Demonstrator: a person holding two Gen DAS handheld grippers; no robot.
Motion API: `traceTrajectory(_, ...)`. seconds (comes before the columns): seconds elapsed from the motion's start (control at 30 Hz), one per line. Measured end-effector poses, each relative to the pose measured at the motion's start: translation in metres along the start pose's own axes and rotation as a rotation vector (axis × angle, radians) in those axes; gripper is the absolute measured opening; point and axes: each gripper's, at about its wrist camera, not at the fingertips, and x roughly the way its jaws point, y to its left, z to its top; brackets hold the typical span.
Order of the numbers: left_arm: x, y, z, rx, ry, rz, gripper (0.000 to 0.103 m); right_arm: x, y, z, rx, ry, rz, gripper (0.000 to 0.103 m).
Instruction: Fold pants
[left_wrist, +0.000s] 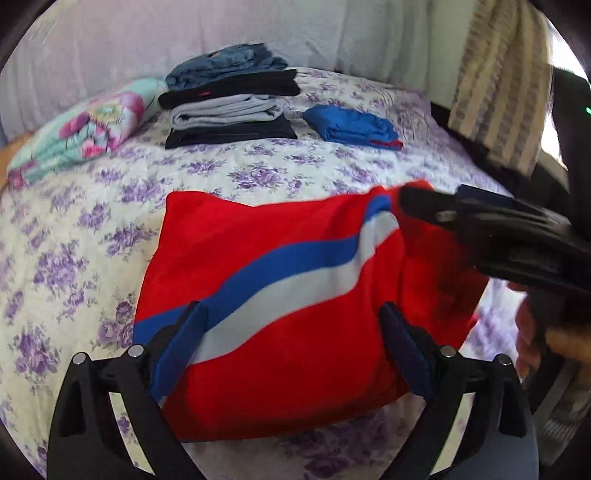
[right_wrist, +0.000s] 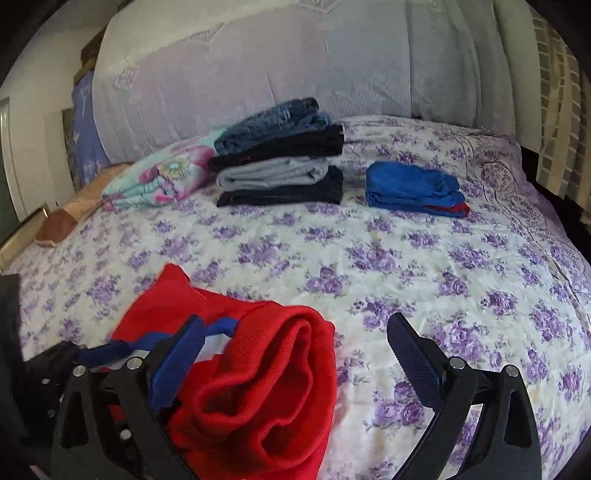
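The red pants (left_wrist: 280, 295) with a blue and a white stripe lie folded into a rough rectangle on the floral bedspread (left_wrist: 74, 240). My left gripper (left_wrist: 295, 325) is open just above them, a finger on each side of the stripes. My right gripper (right_wrist: 295, 339) is open at the pants' right end, over the bunched red cloth (right_wrist: 258, 387); its left finger lies against the cloth. In the left wrist view the right gripper (left_wrist: 410, 203) comes in from the right, its tips at the pants' far right corner.
A stack of folded dark, grey and denim clothes (left_wrist: 229, 96) (right_wrist: 280, 166) sits at the back of the bed. Folded blue pants (left_wrist: 351, 125) (right_wrist: 413, 188) lie to its right. A floral pillow (left_wrist: 81, 125) lies at the left. A curtain (left_wrist: 498, 81) hangs at the right.
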Motion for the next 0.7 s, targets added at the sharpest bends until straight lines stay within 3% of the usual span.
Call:
traceTrajectory(0.1,0.009,-0.013,-0.011,0.083,0.009,0.021,0.096,0.032,-0.036,-0.026,0.113,0.097,0.073,0.099)
traceTrajectory(0.13,0.011,-0.01,-0.01,0.075,0.016,0.008,0.096,0.039,-0.051,-0.031,0.192,0.127,0.144,0.099)
traceTrajectory(0.2,0.008,-0.002,-0.008,0.039,0.014,-0.029,0.097,0.041,-0.056,-0.032,0.225,0.139,0.176,0.099)
traceTrajectory(0.33,-0.011,0.02,-0.008,-0.082,-0.01,-0.112,0.097,0.009,-0.044,-0.025,0.203,0.055,0.145,0.099)
traceTrajectory(0.43,-0.023,0.044,-0.007,-0.149,-0.033,-0.097,0.097,-0.023,-0.026,-0.023,0.12,0.002,0.141,0.099)
traceTrajectory(0.57,-0.018,0.069,-0.006,-0.216,-0.022,0.018,0.097,-0.025,-0.01,-0.042,-0.001,0.042,0.026,0.099)
traceTrajectory(0.7,0.0,0.079,-0.015,-0.258,0.053,-0.001,0.098,-0.007,-0.042,-0.06,0.133,0.098,0.094,0.099)
